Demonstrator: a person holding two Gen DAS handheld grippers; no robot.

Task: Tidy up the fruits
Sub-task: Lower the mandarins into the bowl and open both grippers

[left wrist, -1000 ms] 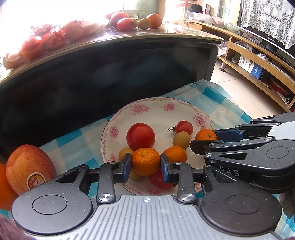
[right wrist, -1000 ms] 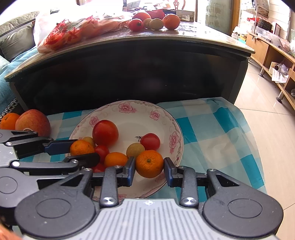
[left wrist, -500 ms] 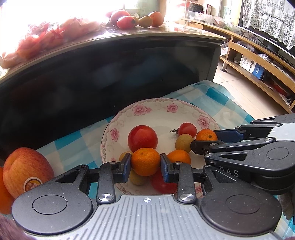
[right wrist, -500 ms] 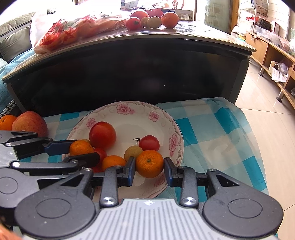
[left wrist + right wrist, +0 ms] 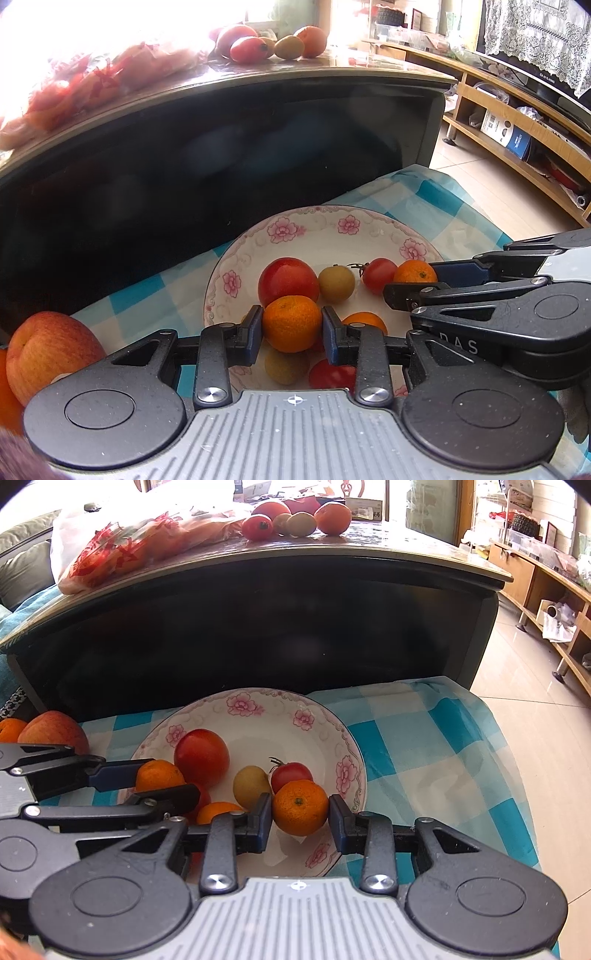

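The left gripper (image 5: pixel 291 325) is clamped on a mandarin (image 5: pixel 291 323), both blue pads pressed against its dimpled orange skin, holding it over the near part of a floral plate (image 5: pixel 236 258). The right gripper (image 5: pixel 300 808) grips a second mandarin (image 5: pixel 301 806) the same way, its green stem scar facing the camera, over the plate's near right rim (image 5: pixel 349 771).

The plate is shallow white china with pink blossoms and a fine scrolled border, and it sits on a blue-and-white checked cloth (image 5: pixel 424 746) with soft folds at its far right corner. In the plate lie a large glossy red tomato (image 5: pixel 288 282), a small dull yellow-green round fruit (image 5: pixel 336 284), a cherry tomato (image 5: pixel 378 275) with a dry stem, a loose mandarin (image 5: pixel 364 319), another yellow-green fruit (image 5: pixel 286 365) and another red one (image 5: pixel 330 374) below the left gripper.

Off the plate, at the cloth's left edge, rests a blushed apple (image 5: pixel 50 350) beside a further orange fruit (image 5: pixel 11 729).

Beyond the cloth stands a dark glossy table (image 5: pixel 295 627) with a rounded polished top; on it lie a crinkled red-printed plastic bag (image 5: pixel 122 546) and a cluster of fruit (image 5: pixel 295 517).
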